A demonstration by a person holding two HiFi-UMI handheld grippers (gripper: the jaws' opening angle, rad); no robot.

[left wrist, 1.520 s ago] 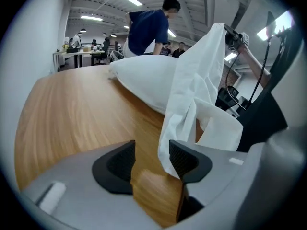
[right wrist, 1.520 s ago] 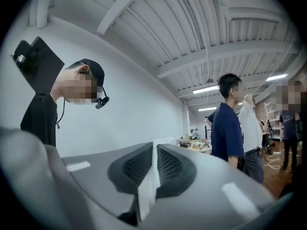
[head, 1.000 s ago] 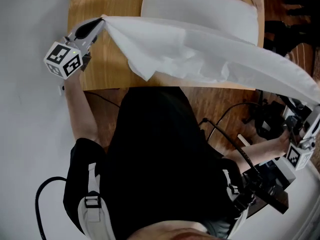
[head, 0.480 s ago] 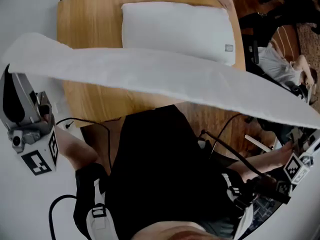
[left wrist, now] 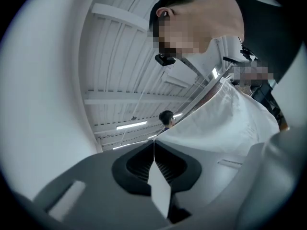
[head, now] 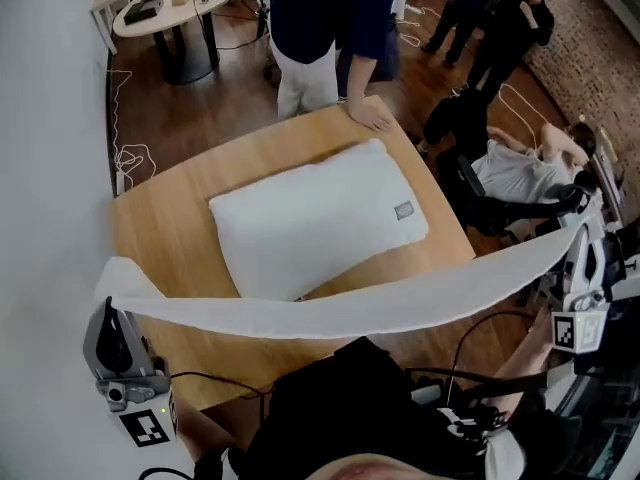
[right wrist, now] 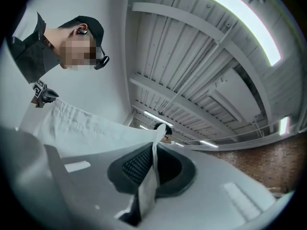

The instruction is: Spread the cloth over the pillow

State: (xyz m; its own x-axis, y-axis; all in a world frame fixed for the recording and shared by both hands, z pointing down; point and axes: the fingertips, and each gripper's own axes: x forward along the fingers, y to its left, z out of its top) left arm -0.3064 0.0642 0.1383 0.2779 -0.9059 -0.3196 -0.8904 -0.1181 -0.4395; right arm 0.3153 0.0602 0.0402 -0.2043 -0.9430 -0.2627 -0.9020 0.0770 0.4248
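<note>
A white pillow (head: 315, 220) lies on the wooden table (head: 160, 236). The white cloth (head: 330, 313) hangs in the air as a long band in front of the pillow, stretched between both grippers. My left gripper (head: 108, 296) at the lower left is shut on one corner of the cloth (left wrist: 211, 123). At the right edge, my right gripper (head: 588, 230) is shut on the other corner of the cloth (right wrist: 91, 128). Both gripper views point up at the ceiling, with cloth pinched between the pads.
A person in a dark top and white trousers (head: 320, 28) stands at the table's far edge with a hand on it. Other people (head: 500, 28) and a chair (head: 480, 188) are at the right. A round table (head: 165, 8) stands at the back left. Cables (head: 130, 158) lie on the floor.
Both grippers have lifted the cloth up and toward me, so it has left the pillow and now hangs as a taut band. The head view has tilted up to show the room.
</note>
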